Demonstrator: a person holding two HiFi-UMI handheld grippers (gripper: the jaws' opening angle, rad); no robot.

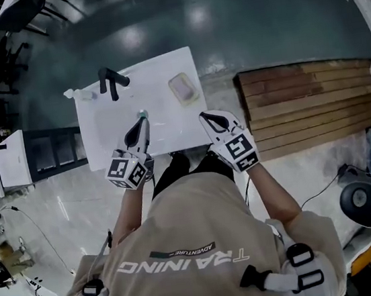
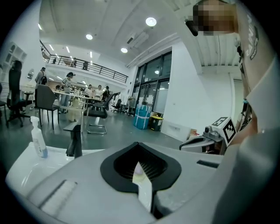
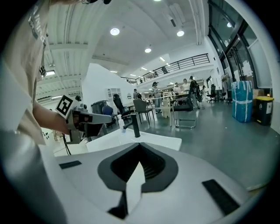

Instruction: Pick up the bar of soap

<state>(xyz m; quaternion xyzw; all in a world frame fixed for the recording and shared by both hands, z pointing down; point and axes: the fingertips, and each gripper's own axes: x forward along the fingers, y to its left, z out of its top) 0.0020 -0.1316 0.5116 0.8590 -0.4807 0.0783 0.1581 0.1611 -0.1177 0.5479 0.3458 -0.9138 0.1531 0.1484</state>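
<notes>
The bar of soap, pale and rectangular, lies near the back right corner of the white washstand top in the head view. It does not show in either gripper view. My left gripper hovers over the top's middle, jaws together and holding nothing, to the soap's left and nearer me. My right gripper is over the front right edge, just short of the soap, also shut and empty. From the left gripper view, its own jaws meet; the right gripper's own jaws meet too.
A black faucet stands at the back left of the top, with a small spray bottle beside it. Wooden planks lie to the right. The faucet and bottle show ahead of the left gripper. Chairs and people stand far off.
</notes>
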